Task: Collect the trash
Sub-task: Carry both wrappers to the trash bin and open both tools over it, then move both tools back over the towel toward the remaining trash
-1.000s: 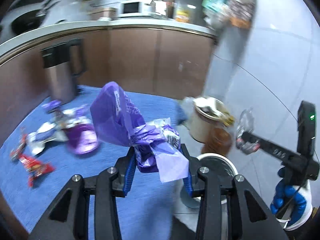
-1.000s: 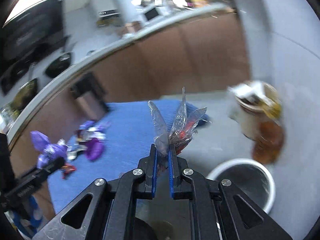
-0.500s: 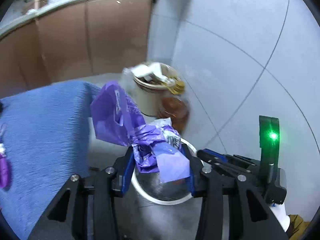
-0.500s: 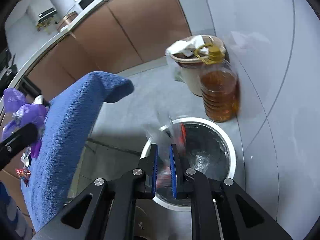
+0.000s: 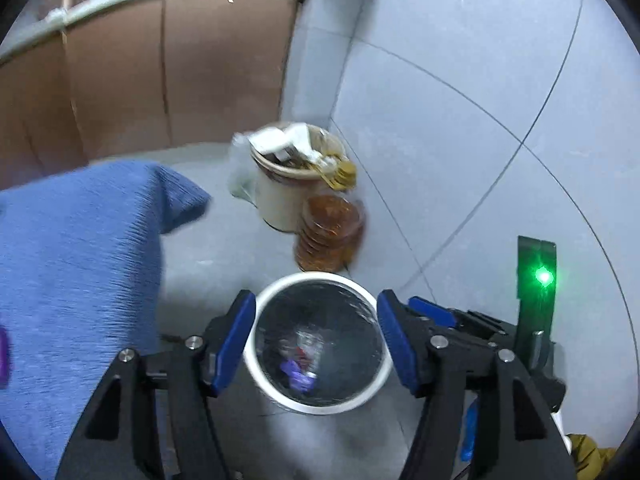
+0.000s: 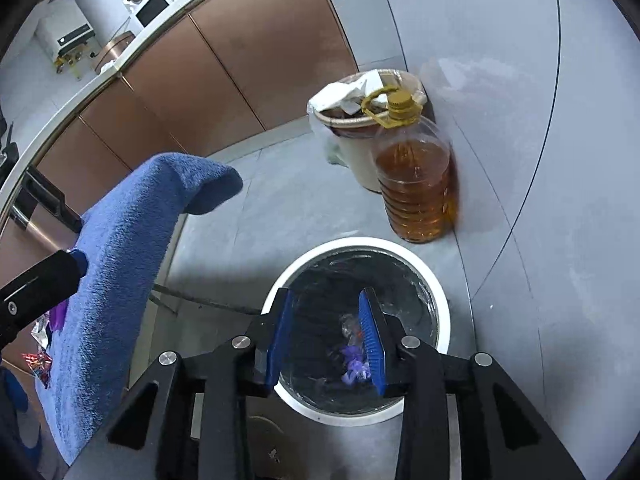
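Now the blue towel-covered table (image 6: 120,248) fills the left side, and the white-rimmed round bin with black liner (image 6: 434,292) stands on the grey floor near both tongs. Left gripper (image 5: 316,336) and right gripper (image 6: 326,336) hang over it; their jaws have just been opening and hold nothing. Purple wrapper (image 5: 296,372) and clear wrapper (image 6: 350,326) lie inside the bin.

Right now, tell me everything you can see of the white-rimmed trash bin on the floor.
The trash bin is round, with a thick white rim and a dark, shiny, plastic-looking lining. It stands upright on the grey floor, apart from the oil bottle behind it. At its bottom lie a purple wrapper and a clear one. Neither gripper above appears to touch it.
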Demonstrator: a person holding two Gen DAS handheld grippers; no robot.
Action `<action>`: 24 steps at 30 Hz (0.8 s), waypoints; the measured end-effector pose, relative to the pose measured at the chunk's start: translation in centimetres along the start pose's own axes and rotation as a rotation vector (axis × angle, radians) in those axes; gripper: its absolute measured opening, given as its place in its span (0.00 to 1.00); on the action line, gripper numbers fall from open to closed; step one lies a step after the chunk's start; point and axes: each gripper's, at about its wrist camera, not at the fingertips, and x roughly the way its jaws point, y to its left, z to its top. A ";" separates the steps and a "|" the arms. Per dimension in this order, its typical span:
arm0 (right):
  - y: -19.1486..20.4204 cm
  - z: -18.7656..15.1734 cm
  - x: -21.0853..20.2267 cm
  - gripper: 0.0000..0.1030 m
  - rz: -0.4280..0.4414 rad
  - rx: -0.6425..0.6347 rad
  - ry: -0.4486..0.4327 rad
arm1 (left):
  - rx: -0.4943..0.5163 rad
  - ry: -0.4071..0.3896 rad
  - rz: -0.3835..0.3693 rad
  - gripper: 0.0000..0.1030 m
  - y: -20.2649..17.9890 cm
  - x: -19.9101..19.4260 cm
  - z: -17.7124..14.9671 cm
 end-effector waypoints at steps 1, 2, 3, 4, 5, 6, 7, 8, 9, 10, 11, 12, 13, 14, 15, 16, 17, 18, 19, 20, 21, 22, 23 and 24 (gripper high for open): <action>0.2 0.2 -0.2 0.34 0.005 -0.005 -0.006 | 0.005 -0.030 0.029 0.59 0.2 -1.1 -0.1; 0.6 0.4 -0.6 0.34 0.013 -0.012 -0.017 | 0.007 -0.053 0.049 0.59 0.3 -1.9 -0.3; 1.1 0.5 -1.0 0.34 0.026 -0.022 -0.034 | 0.008 -0.085 0.075 0.59 0.6 -3.0 -0.4; 1.5 1.0 -1.4 0.34 0.043 -0.035 -0.050 | 0.006 -0.114 0.101 0.59 0.9 -4.1 -0.7; 2.3 1.0 -2.0 0.34 0.056 -0.048 -0.066 | 0.001 -0.147 0.132 0.59 1.2 -5.5 -0.9; 2.8 1.2 -2.3 0.34 0.066 -0.060 -0.077 | -0.003 -0.167 0.151 0.59 1.6 -6.3 -1.0; 3.6 1.3 -2.9 0.34 0.078 -0.077 -0.092 | -0.013 -0.203 0.184 0.59 2.0 -7.8 -1.3; 4.6 1.3 -3.6 0.34 0.090 -0.097 -0.109 | -0.018 -0.220 0.203 0.59 2.4 -8.5 -1.4; 5.4 1.2 -4.1 0.34 0.100 -0.112 -0.122 | -0.025 -0.242 0.231 0.59 2.8 -9.7 -1.7; 6.6 1.2 -4.9 0.34 0.115 -0.136 -0.138 | -0.032 -0.259 0.254 0.59 3.1 -10.7 -1.9; 7.4 1.1 -5.4 0.35 0.124 -0.152 -0.148 | -0.044 -0.278 0.278 0.59 3.6 -11.9 -2.2; 8.4 1.0 -6.1 0.35 0.134 -0.174 -0.161 | -0.053 -0.288 0.296 0.59 4.0 -12.7 -2.5; 9.0 1.0 -6.7 0.35 0.142 -0.188 -0.170 | -0.064 -0.301 0.318 0.59 4.4 -13.6 -2.7; 10.2 0.8 -7.6 0.36 0.159 -0.213 -0.188 | -0.074 -0.315 0.335 0.59 4.8 -14.5 -3.0; 10.8 0.7 -8.1 0.36 0.169 -0.226 -0.196 | -0.085 -0.330 0.354 0.59 5.3 -15.5 -3.4; 11.9 0.6 -9.0 0.36 0.188 -0.250 -0.210 | -0.094 -0.343 0.376 0.59 5.7 -16.4 -3.9; 12.7 0.6 -9.8 0.37 0.203 -0.269 -0.222 | -0.105 -0.360 0.408 0.59 6.2 -17.4 -4.3; 13.4 0.5 -10.4 0.38 0.216 -0.287 -0.234 | -0.112 -0.372 0.429 0.59 6.5 -18.1 -4.7; 14.1 0.4 -11.1 0.38 0.229 -0.306 -0.248 | -0.121 -0.384 0.449 0.59 6.8 -18.9 -5.1; 14.9 0.3 -11.8 0.40 0.240 -0.324 -0.260 | -0.130 -0.393 0.465 0.59 7.2 -19.5 -5.4; 15.5 0.2 -12.2 0.41 0.249 -0.338 -0.269 | -0.141 -0.400 0.481 0.59 7.6 -20.2 -5.9; 16.0 0.2 -12.5 0.41 0.258 -0.351 -0.276 | -0.154 -0.409 0.496 0.60 8.2 -20.9 -6.3; 16.9 0.1 -13.1 0.42 0.272 -0.368 -0.286 | -0.162 -0.414 0.506 0.64 8.5 -21.3 -6.5; 17.8 -0.1 -13.7 0.44 0.284 -0.385 -0.295 | -0.172 -0.421 0.523 0.68 9.0 -21.9 -7.0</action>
